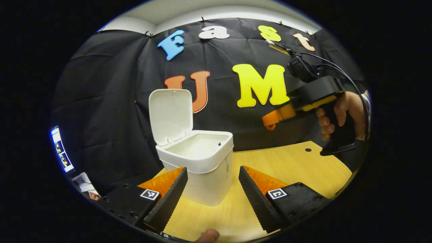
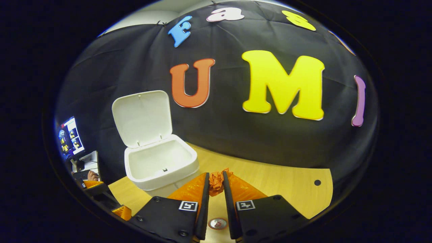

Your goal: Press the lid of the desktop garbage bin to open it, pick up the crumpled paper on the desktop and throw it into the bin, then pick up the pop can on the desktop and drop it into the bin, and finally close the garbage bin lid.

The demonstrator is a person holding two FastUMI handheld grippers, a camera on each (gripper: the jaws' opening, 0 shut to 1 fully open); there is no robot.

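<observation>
Bin: one white desktop garbage bin (image 2: 158,168) stands on the wooden desktop (image 2: 287,189), near the booth wall.
Lid: lid (image 2: 143,116) stands swung up on its rear hinge; the mouth is open, and what can be seen of the inside looks bare.
Right gripper: right gripper (image 2: 216,185) is raised above the desk, just right of the bin; its fingers are pressed together on the crumpled paper (image 2: 216,182), an orange wad pinched at the tips.
Left gripper: left gripper (image 1: 212,189) is held low in front of the bin, its fingers spread wide with nothing between them.
Pop can: pop can (image 2: 217,223) stands upright on the desk below the right gripper; its top shows between the finger bases.
Step in hand (judgement): carrying the paper to the open bin.
Next move calls for: bringing the wad over the bin's mouth, clear of the raised lid, before the fingers part.
Left over afterwards: the can, then the lid.
Count: bins 1; lids 1; paper wads 1; cans 1; grippers 2.
</observation>
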